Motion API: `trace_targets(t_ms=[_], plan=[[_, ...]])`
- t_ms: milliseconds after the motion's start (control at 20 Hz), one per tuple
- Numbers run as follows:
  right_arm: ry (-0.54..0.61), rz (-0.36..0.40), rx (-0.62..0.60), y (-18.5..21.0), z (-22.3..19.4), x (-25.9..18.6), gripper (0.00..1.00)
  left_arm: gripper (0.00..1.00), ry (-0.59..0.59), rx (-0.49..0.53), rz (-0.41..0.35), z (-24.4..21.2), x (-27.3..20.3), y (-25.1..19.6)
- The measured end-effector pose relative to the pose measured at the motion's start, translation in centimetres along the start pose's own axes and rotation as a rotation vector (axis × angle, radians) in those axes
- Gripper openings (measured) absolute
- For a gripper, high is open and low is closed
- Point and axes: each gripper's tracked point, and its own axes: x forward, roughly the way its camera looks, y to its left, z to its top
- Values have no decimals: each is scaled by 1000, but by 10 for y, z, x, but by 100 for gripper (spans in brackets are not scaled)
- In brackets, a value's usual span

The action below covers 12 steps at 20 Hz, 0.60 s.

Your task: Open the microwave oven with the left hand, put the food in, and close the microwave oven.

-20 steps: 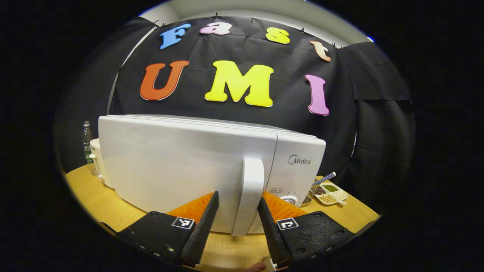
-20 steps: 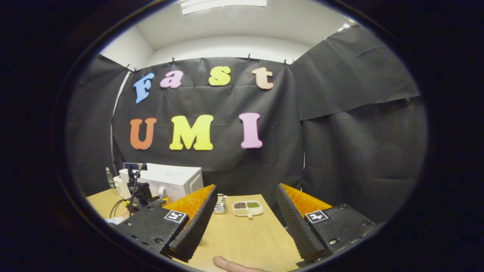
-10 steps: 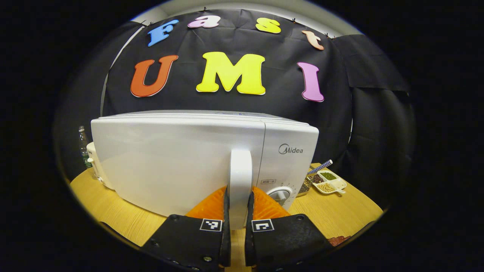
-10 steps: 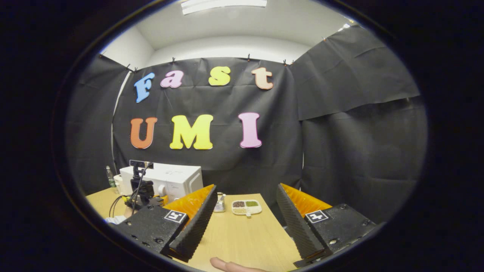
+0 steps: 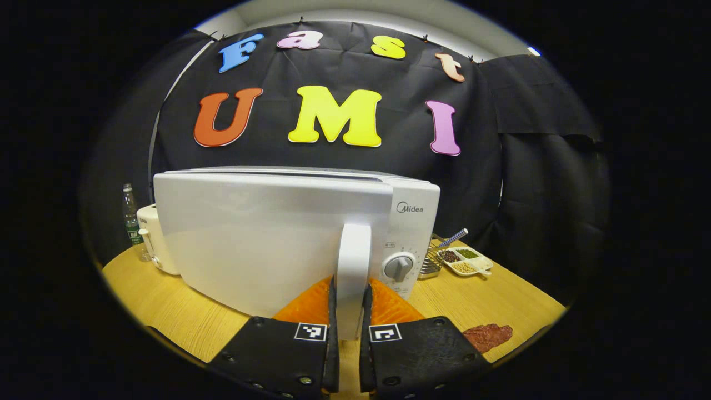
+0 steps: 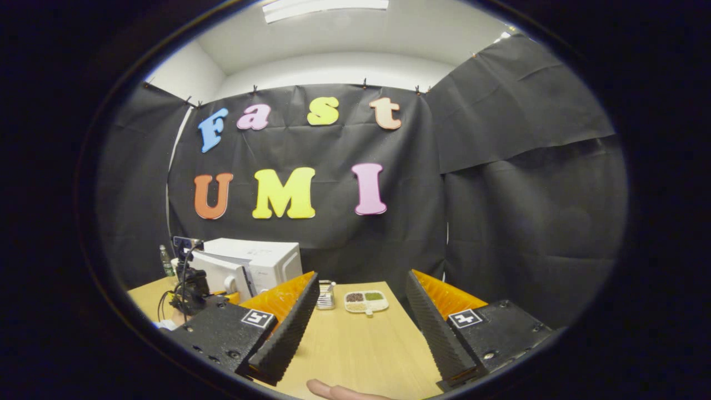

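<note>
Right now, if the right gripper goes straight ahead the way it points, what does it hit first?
Probably nothing close: the right gripper is open over the bare table. The small divided dish lies ahead, low and just left of centre; depth is unclear, so it may pass above it.

The right hand-held gripper (image 6: 360,319) is seen at the bottom of the right gripper view, its two fingers spread wide apart over the wooden worktop (image 6: 361,350), with nothing between them. A fingertip (image 6: 328,390) of a person is visible at the lower edge. At the far left of the worktop a white microwave oven (image 6: 261,264) is placed, and its door (image 6: 222,275) is swung partly out from the body. The left hand-held gripper (image 6: 191,286), trailing cables, is seen in front of that door. Beyond the fingers, a divided white dish (image 6: 365,300) of grains and a small metal rack (image 6: 326,297) are set just beside each other. A bottle (image 6: 165,261) is stood left of the oven.
</note>
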Motion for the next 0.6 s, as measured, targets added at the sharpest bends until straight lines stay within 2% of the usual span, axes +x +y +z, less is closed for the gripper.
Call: trace_targets(t_ms=[350, 600], plan=[[-3, 32, -28, 32, -4, -21, 99, 15, -9, 31, -39, -13, -63, 22], [-1, 51, -50, 50, -6, -32, 99, 16, -21, 40, -38, -20, -124, 60]])
